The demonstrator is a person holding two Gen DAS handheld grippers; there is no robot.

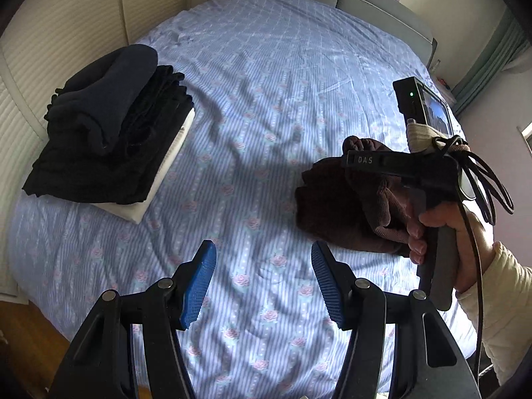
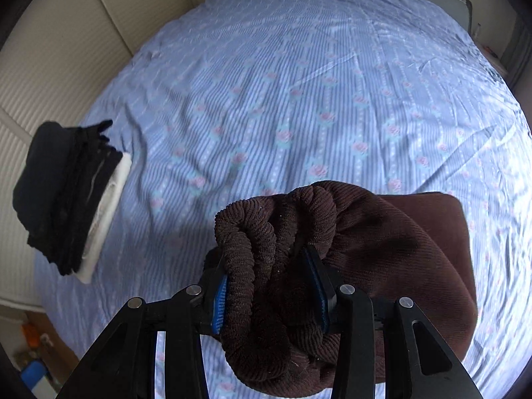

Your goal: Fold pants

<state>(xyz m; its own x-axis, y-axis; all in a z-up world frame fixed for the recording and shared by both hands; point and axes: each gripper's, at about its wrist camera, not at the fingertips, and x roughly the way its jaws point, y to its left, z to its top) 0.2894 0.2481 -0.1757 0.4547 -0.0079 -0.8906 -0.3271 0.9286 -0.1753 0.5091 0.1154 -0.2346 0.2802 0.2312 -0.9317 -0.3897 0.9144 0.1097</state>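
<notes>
Blue striped bedding [image 1: 266, 106] with small pink roses covers the whole working surface, rumpled in shallow creases, with a padded cream wall [image 1: 66, 26] along its left edge and a grey headboard [image 1: 365, 3] at the far end. Taking the stack of folded clothes [image 1: 109, 126] as the landmark, it lies close to the bed's left edge: dark garments piled on a white one, the pile's near corner pointing toward the foot of the bed. To the right of the stack a wide stretch of bare sheet runs across the middle of the bed. The left gripper [image 1: 262, 286] hangs over the near part of that stretch, its blue-padded jaws spread wide with nothing between them. Farther right of the stack, well apart from it, the brown corduroy pants [image 2: 382, 249] sit in a thick bundle near the bed's right side, partly on the sheet. The right gripper [image 2: 271, 286] is clamped on a bunched roll of that corduroy, which bulges up past the pads, and the person's right hand [image 1: 445, 232] grips its handle.
</notes>
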